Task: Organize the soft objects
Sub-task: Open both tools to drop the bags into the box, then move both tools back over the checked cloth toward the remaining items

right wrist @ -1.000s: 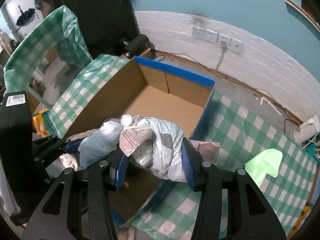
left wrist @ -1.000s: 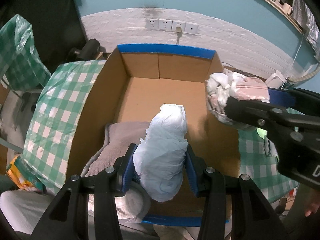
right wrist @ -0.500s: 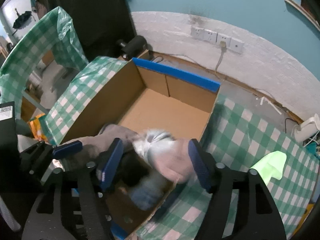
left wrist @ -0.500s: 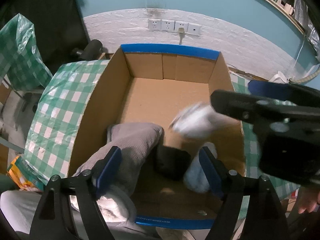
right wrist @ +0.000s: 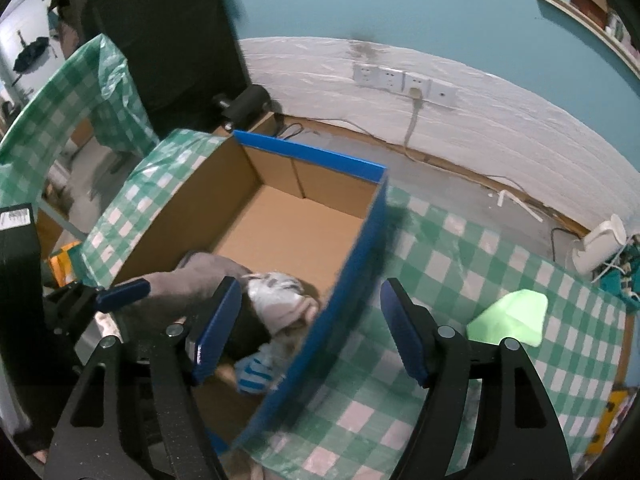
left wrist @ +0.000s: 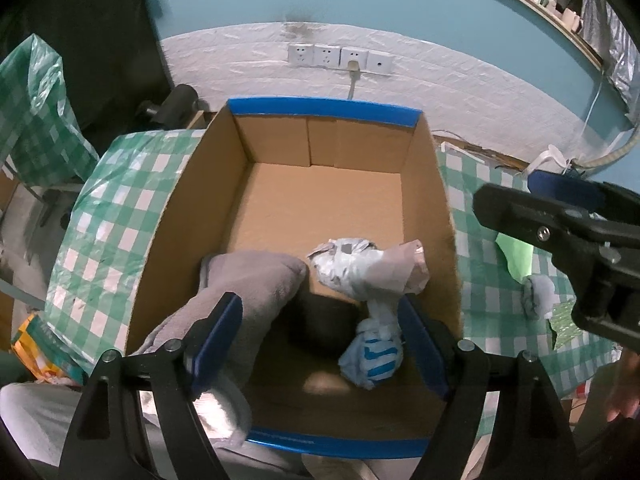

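Note:
An open cardboard box [left wrist: 430, 184] with blue-taped rims stands on the green checked tablecloth. Inside lie a grey towel [left wrist: 252, 276], a crumpled white-and-pink bundle [left wrist: 360, 268] and a pale blue striped bundle [left wrist: 372, 352], near the box's front. My left gripper [left wrist: 320, 344] is open and empty above the front of the box. My right gripper [right wrist: 312, 326] is open and empty over the box's right wall [right wrist: 352, 264]; it also shows at the right of the left wrist view [left wrist: 560, 232]. The bundles show in the right wrist view too [right wrist: 280, 300].
A light green soft piece [right wrist: 508, 320] and a small grey-blue soft thing [left wrist: 538, 300] lie on the tablecloth [right wrist: 440, 264] right of the box. A white wall with sockets [left wrist: 340, 56] is behind. A checked bag [left wrist: 32, 112] hangs at the left.
Both grippers opened and let their bundles fall into the box. The right gripper has moved right, off the box toward the tablecloth.

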